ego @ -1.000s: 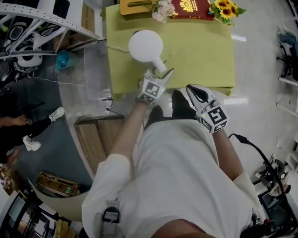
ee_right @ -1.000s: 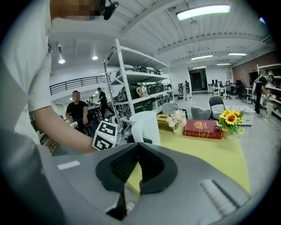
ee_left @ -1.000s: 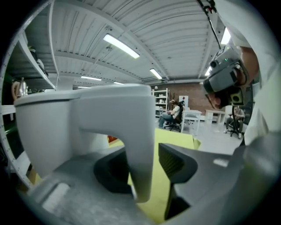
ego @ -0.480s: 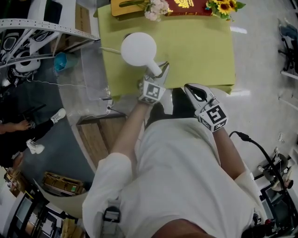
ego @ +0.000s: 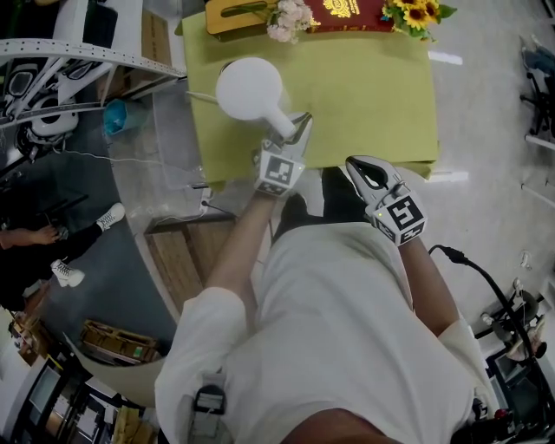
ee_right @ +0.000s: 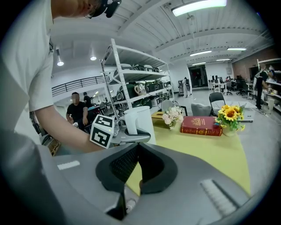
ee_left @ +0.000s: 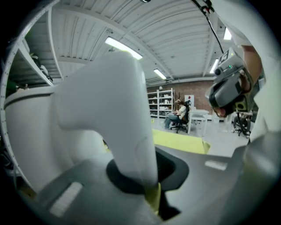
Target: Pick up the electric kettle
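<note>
White electric kettle [ego: 250, 87], where is it standing?

It is standing upright on the yellow-green tablecloth [ego: 373, 95], toward the left side, with its handle [ego: 279, 124] pointing at the near edge. A pale cord [ego: 199, 94] is running from it off the left edge. Whether its base is resting on the tablecloth or sitting just clear of it, I am not managing to tell.

And the left gripper [ego: 295, 128]?

It is reaching in over the near edge, and its jaws are clamping the handle from both sides. In the left gripper view the white handle is filling the gap between them, with both pads pressing against it, so the jaws are standing only as far apart as the handle is thick.

What is the right gripper [ego: 355, 166] doing?

It is hanging just off the near edge of the tablecloth, in front of the person's white shirt [ego: 338, 329], well apart from the kettle. Its jaws are sitting together at the tips, with only a thin sliver of yellow-green showing between the pads, and they are holding nothing.

Is anything else lying up there?

A red book [ego: 347, 10] is lying along the far edge, with sunflowers [ego: 418, 12] sitting to its right and pale pink flowers [ego: 282, 19] to its left, just beyond the kettle.
</note>
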